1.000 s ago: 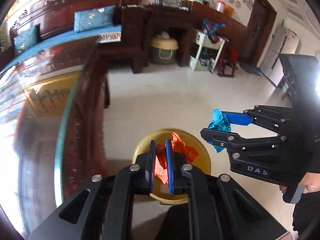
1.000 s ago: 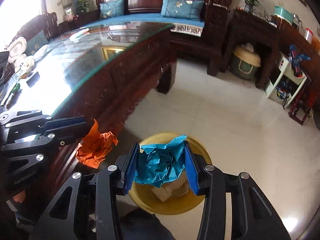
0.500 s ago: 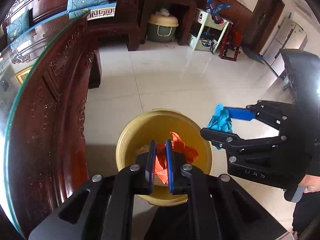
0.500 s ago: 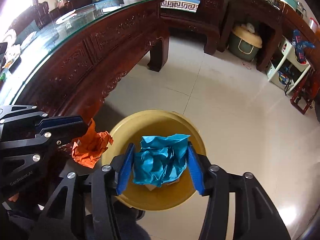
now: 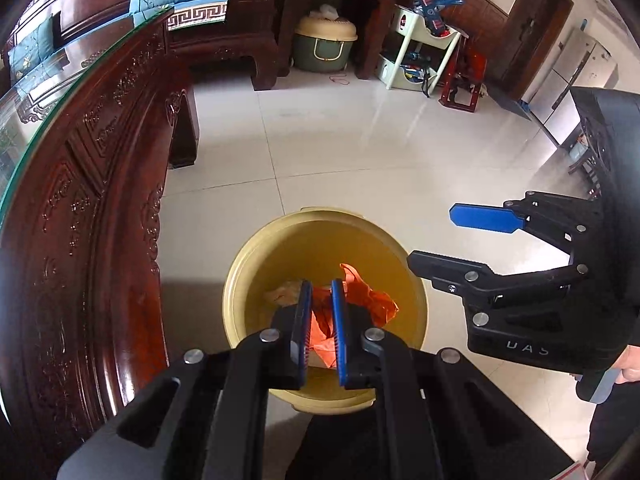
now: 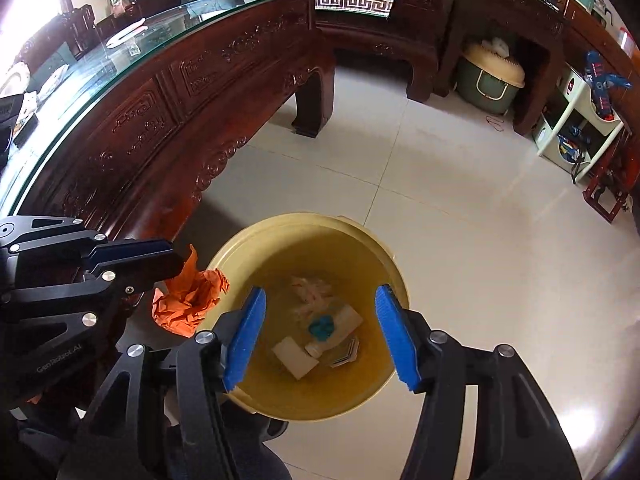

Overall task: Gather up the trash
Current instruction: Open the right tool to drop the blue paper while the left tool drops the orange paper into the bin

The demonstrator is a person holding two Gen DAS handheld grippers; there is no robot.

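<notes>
A yellow bin (image 5: 244,280) (image 6: 396,280) stands on the tiled floor below both grippers. My left gripper (image 5: 319,292) is shut on a crumpled orange paper (image 5: 368,300) and holds it over the bin; in the right wrist view the orange paper (image 6: 188,300) hangs at the bin's left rim. My right gripper (image 6: 320,304) is open and empty above the bin; it also shows in the left wrist view (image 5: 432,236). A crumpled blue paper (image 6: 321,327) lies inside the bin among white scraps (image 6: 296,356).
A carved dark wood table with a glass top (image 6: 172,92) (image 5: 80,184) runs along the left, close to the bin. A green and cream container (image 6: 490,76), a white shelf cart (image 6: 576,128) and a red stool (image 5: 460,88) stand far off.
My right gripper has opened and the blue paper has dropped into the bin. Both grippers have moved lower over the bin. The left gripper still holds the orange paper.
</notes>
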